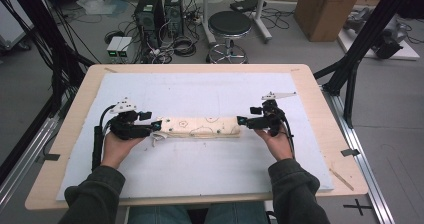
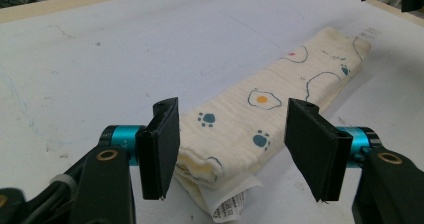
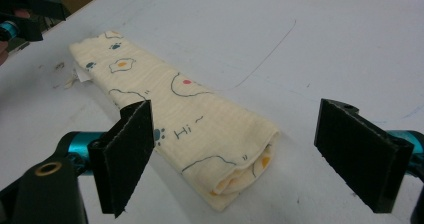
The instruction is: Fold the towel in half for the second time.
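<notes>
Lying flat on the white mat (image 1: 200, 169), the folded cloth (image 1: 200, 127) runs its long axis left to right across the table (image 1: 65, 149), a narrow cream band printed with paw marks and fried eggs. Left gripper (image 1: 154, 126) stands at its left end, right gripper (image 1: 242, 120) at its right end. Left gripper view: jaws apart, cloth end between them, pads not pressing; a white care label (image 2: 231, 202) pokes out beneath, print unreadable. Right gripper view: jaws wide, the rolled end lies between them, untouched. Inner folds hidden. Beyond the table, a stool (image 1: 229, 26) and a cardboard box (image 1: 327, 9).
</notes>
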Available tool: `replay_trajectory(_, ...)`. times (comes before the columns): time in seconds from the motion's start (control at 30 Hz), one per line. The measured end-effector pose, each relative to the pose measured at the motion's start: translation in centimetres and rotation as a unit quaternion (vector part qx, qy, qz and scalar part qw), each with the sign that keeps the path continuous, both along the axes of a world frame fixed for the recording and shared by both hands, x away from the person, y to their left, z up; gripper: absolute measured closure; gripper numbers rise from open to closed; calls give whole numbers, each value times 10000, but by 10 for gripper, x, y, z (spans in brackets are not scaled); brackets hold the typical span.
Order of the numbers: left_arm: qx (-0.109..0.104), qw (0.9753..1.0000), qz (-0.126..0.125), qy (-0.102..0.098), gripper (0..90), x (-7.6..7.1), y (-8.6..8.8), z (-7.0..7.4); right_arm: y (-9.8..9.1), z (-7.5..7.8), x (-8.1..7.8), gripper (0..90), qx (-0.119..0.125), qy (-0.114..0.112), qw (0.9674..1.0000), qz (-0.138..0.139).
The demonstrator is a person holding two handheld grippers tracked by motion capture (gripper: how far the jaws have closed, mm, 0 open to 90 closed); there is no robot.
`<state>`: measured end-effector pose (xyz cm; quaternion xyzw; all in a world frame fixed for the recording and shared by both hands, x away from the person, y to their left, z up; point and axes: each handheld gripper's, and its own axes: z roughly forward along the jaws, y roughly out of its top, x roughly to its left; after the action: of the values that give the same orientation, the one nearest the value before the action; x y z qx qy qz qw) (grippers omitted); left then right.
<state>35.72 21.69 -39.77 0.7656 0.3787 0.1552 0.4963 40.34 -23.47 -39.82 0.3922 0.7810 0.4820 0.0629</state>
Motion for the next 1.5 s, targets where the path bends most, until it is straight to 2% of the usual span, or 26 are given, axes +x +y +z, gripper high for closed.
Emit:
replay_trajectory(0.9, 123, 9998, -133, -92, 340, -19, 5, 7, -2, 10, -15, 126, -32, -135, 9999, 68)
replay_trajectory(1.5, 77, 9998, -114, -158, 292, -33, 11, 9, -6, 12, -27, 120, 1, -242, 9996, 114)
